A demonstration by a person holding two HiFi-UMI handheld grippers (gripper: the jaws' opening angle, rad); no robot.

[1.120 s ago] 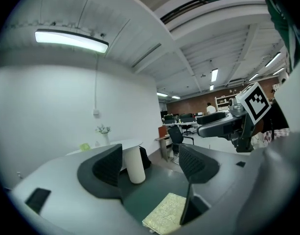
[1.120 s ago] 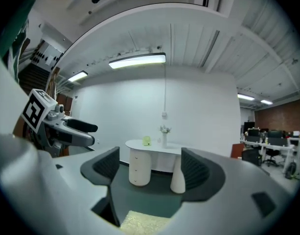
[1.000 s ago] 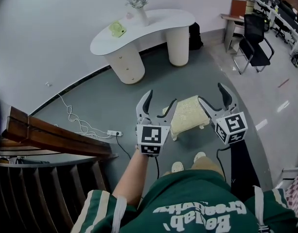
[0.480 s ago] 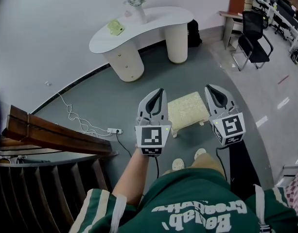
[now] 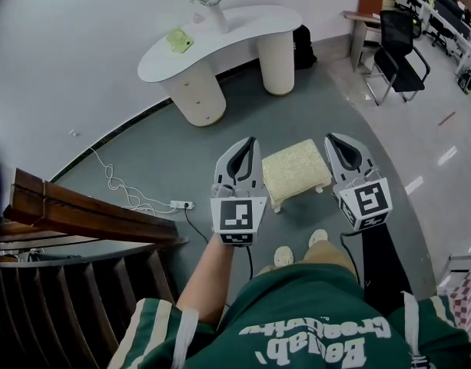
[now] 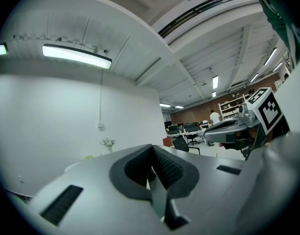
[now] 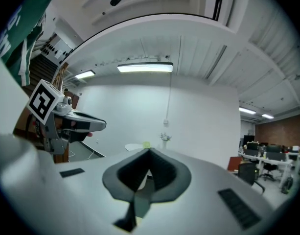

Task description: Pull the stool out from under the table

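The cream cushioned stool (image 5: 296,171) stands on the grey floor in the head view, out in the open and well short of the white curved table (image 5: 220,37). My left gripper (image 5: 250,143) hangs above the stool's left side, shut and empty. Over the stool's right side, my right gripper (image 5: 335,141) is shut and empty too. Both are lifted clear of the stool. In the left gripper view the jaws (image 6: 152,153) meet with nothing between them, and the right gripper shows beyond them. The right gripper view shows its jaws (image 7: 149,156) closed, with the table far off.
A white power strip (image 5: 180,205) and cable lie on the floor at the left. Dark wooden stairs and a railing (image 5: 81,214) fill the lower left. A black office chair (image 5: 396,48) stands at the far right. My feet (image 5: 296,252) are just behind the stool.
Both grippers have gone from open beside the stool to shut, and now stand above it with nothing held. The stool looks about where it was.
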